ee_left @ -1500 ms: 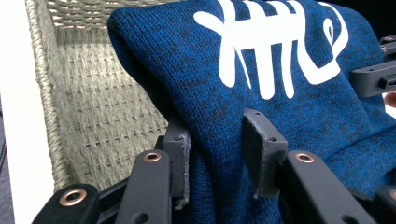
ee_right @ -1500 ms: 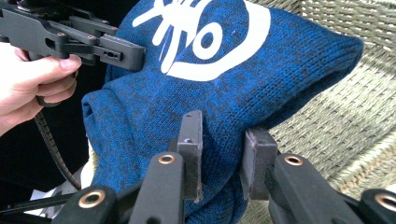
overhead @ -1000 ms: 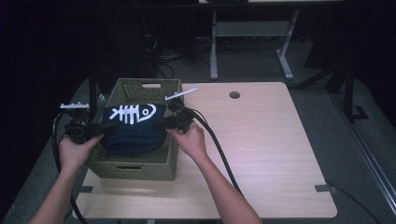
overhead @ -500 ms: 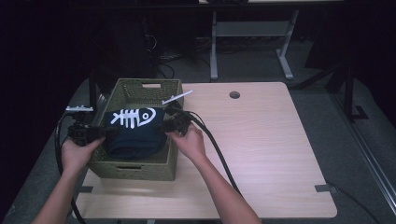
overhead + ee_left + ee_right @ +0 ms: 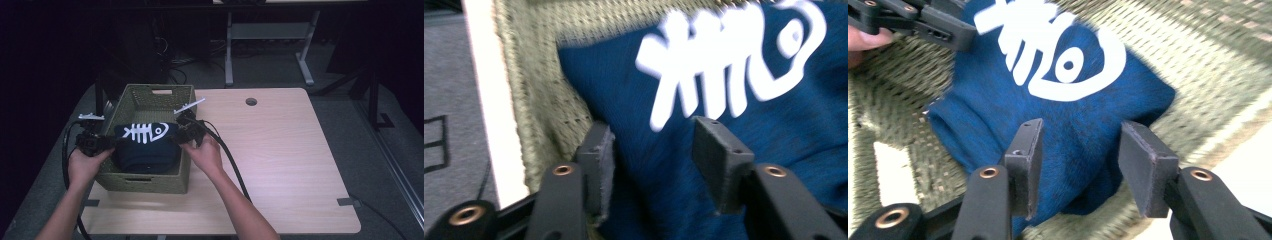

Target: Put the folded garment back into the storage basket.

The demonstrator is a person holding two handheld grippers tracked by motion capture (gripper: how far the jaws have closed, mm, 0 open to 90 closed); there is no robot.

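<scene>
a folded navy shirt [image 5: 146, 147] with a white fish-bone print [image 5: 145, 132] is lying in the woven green basket [image 5: 148, 181], which is sitting at the left end of the wooden table [image 5: 280, 160]. in the high view the shirt is filling the near half of the basket, print facing up, its top showing above the rim.

the left gripper [image 5: 97, 143] is sitting at the shirt's left edge, over the basket's left wall, with the person's left hand [image 5: 82, 167] wrapped around it. in the left gripper view its jaws are standing apart, having just been opening; the blue cloth [image 5: 704, 150] is lying between and beyond them, and the pads [image 5: 716, 150] are not pressing on it. the basket wall [image 5: 539, 100] is showing to the left of the jaws in that view, with a strip of table edge beside it.

the right gripper [image 5: 186, 131] is sitting at the shirt's right edge, near the basket's right wall, held by the right hand [image 5: 205, 152]. in the right gripper view its jaws are likewise parted, having just been opening, with the shirt's rounded fold [image 5: 1073, 145] lying beyond the gap and no pinch on it. the left gripper's jaw tips [image 5: 923, 20] are showing at the top left of that view, at the far side of the shirt.

black cables are trailing from both grippers toward the near table edge.
</scene>
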